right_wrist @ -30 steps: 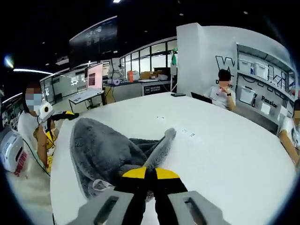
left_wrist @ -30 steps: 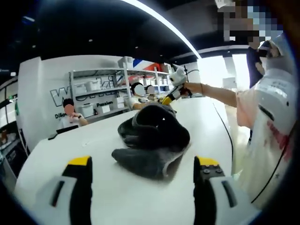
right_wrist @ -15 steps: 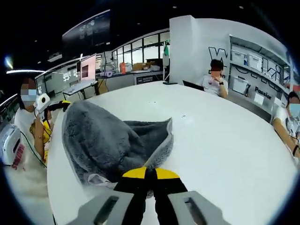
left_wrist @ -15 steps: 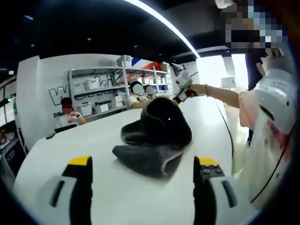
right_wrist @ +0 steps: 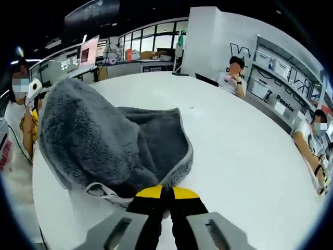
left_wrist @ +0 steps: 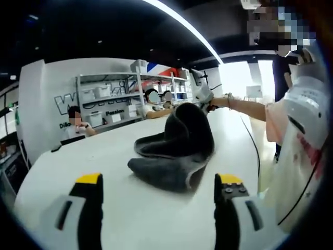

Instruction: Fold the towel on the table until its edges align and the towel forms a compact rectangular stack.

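In the left gripper view the grey towel (left_wrist: 174, 151) is seen whole, heaped mid worktop (left_wrist: 78, 161), w/ one edge lifted at the far side by the right tongs (left_wrist: 204, 96), held in a hand (left_wrist: 216, 100). Left tongs (left_wrist: 158, 190) are held wide apart, near side, touching nothing. In the right gripper view the towel's fleecy underside (right_wrist: 104, 140) and hem are shown close up; right tongs (right_wrist: 165, 194) are pressed together, clamped on the towel edge.
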Available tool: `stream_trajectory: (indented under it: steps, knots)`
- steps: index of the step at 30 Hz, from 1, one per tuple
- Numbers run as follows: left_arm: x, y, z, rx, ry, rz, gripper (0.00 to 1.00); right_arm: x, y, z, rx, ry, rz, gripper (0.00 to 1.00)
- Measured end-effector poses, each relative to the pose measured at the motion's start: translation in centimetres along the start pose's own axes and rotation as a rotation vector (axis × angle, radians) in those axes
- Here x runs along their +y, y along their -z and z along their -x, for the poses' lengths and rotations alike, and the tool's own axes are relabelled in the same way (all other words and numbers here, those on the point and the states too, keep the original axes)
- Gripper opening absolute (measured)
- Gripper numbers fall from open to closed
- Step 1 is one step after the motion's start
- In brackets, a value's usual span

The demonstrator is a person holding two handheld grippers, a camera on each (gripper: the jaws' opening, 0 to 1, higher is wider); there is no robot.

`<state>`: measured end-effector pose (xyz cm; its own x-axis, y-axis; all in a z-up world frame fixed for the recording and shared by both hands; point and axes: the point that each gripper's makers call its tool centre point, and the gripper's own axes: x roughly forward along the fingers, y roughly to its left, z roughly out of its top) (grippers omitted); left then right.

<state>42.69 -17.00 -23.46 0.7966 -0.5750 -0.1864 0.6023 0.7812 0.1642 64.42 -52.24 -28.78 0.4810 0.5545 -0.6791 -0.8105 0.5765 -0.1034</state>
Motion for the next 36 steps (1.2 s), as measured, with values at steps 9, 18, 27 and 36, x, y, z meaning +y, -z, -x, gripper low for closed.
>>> stream_trajectory:
  steps: [9, 18, 27, 36]
  knots:
    - [0.0, 0.1, 0.0, 0.003, -0.002, 0.005, 0.93, 0.0, 1.7, -1.3, 0.072, 0.012, 0.056, 0.04]
    - [0.0, 0.2, -0.1, 0.007, -0.004, 0.009, 0.92, 0.0, 2.9, -2.0, 0.104, 0.0, 0.06, 0.04]
    - [0.2, 0.5, -0.1, 0.008, -0.01, 0.02, 0.92, 0.3, 3.8, -2.6, 0.134, -0.014, 0.067, 0.04]
    - [-0.1, 0.4, -0.2, 0.009, -0.001, 0.015, 0.91, 0.3, 3.9, -2.5, 0.131, -0.001, 0.08, 0.07]
